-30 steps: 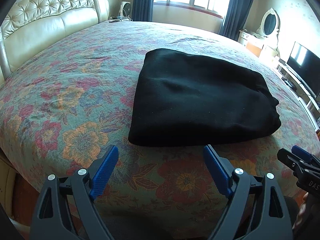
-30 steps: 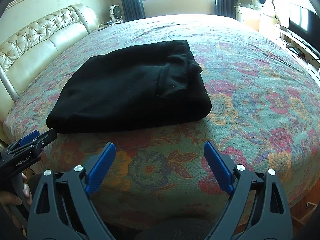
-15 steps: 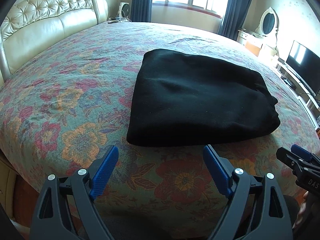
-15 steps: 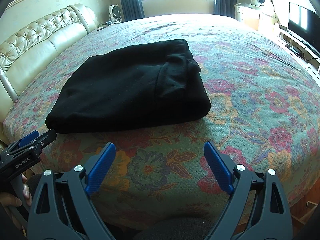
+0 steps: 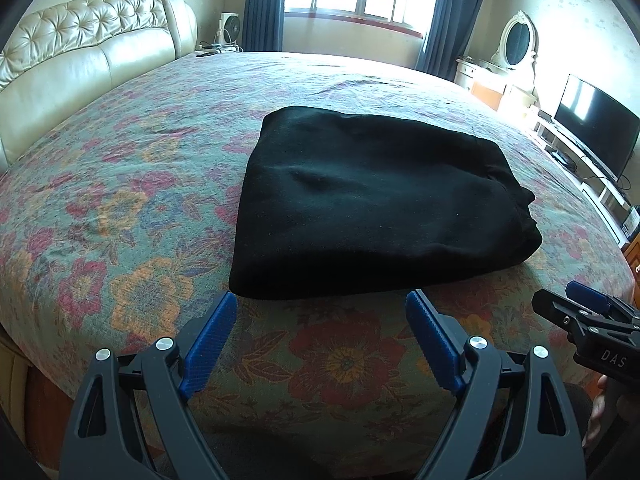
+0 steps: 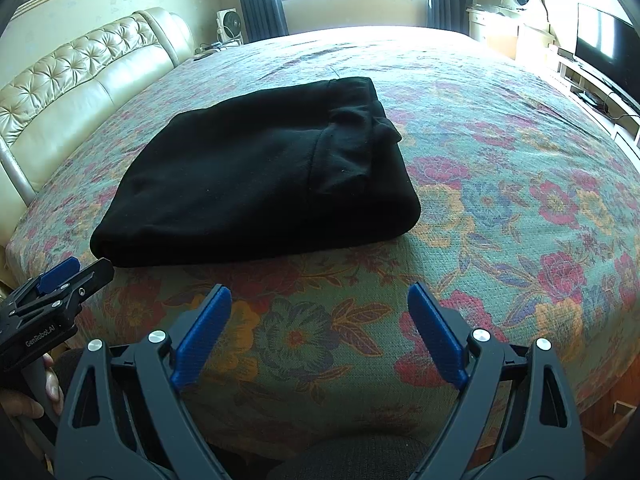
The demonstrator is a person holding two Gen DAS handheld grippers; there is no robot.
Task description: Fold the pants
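Two grippers are in my hands, both spread wide with nothing between their blue pads. My left gripper (image 5: 322,312) fills the bottom of its frame, tips just short of the near edge of the black pants (image 5: 376,204), not touching them. The pants lie folded into a thick rectangle at the centre of that frame, flat on the floral bedspread (image 5: 120,200). My right gripper (image 6: 320,304) sits at the bottom of its own frame over bare bedspread, the pants up and to the left of centre, well clear of its tips. The cream tufted headboard (image 5: 92,44) curves across the upper left, and a television (image 5: 596,128) stands at the right edge.
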